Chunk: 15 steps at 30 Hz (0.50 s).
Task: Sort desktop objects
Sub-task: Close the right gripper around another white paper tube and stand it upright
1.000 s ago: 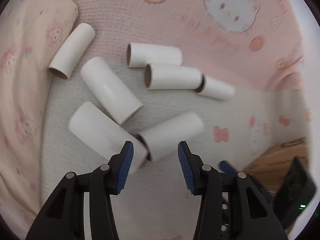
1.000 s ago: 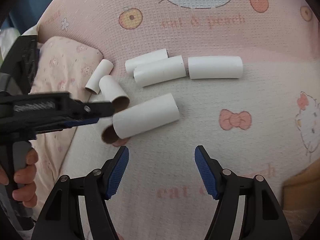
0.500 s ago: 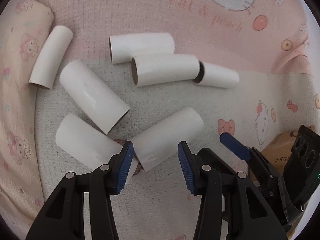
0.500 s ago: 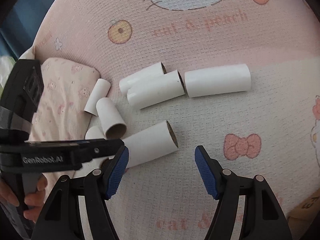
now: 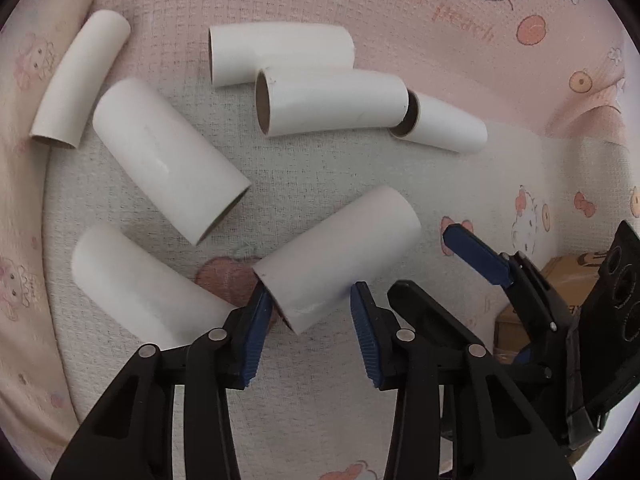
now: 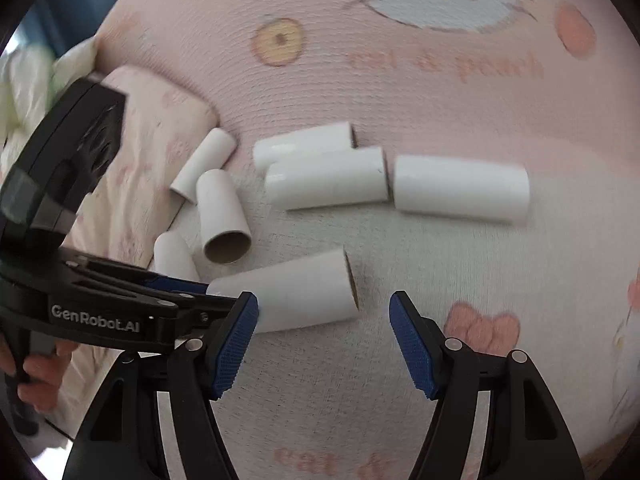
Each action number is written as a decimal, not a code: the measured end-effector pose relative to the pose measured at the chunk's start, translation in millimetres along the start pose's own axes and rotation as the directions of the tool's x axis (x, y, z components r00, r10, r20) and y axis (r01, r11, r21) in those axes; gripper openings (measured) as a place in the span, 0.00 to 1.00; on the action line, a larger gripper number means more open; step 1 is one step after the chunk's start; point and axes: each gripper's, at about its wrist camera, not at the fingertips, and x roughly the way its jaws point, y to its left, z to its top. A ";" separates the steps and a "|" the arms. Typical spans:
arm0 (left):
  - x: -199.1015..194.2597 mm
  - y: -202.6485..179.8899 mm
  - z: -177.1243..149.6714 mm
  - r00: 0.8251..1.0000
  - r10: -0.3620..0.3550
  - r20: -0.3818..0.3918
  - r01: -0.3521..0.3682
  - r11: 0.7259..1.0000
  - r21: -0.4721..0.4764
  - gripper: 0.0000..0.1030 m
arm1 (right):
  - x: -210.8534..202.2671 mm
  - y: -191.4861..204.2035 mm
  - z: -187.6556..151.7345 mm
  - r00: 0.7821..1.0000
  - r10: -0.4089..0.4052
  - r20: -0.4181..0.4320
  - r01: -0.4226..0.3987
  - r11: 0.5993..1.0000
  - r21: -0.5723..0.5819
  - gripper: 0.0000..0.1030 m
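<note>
Near tube: we see it lying on its side on the blanket, long axis slanting from lower left to upper right in the left wrist view; open brown end faces the camera, lower left.
Left gripper: we note its jaws closing around that near end; left pad at the tube's rim, right pad just beside the wall, not yet pressing as far as we can tell.
Right gripper: jaws wide, nothing between them; it hangs just beside the same tube's far end.
Other tubes: we count six more, all on their sides. Two lie to the left, slanting the other way; one farther left; three behind, roughly level.
Hand: grips the left tool's handle at lower left of the right wrist view.
Box: cardboard, at the right edge, well apart.
</note>
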 end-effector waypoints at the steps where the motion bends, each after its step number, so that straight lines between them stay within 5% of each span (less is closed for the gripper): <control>1: -1.1 -1.9 0.1 1.000 0.006 0.012 -0.006 1.000 0.018 0.37 | 0.1 -0.1 0.8 1.000 0.010 0.004 -0.010 1.000 -0.009 0.65; 8: -8.7 -25.5 -6.2 0.990 0.056 0.133 -0.088 0.962 0.257 0.26 | 9.6 -1.8 -1.0 0.998 0.046 -0.035 -0.047 0.999 -0.017 0.65; 15: -2.3 -16.1 0.8 0.994 -0.030 0.103 0.010 0.982 0.187 0.26 | 3.8 -4.7 -4.1 0.999 0.026 -0.034 -0.025 0.999 0.034 0.65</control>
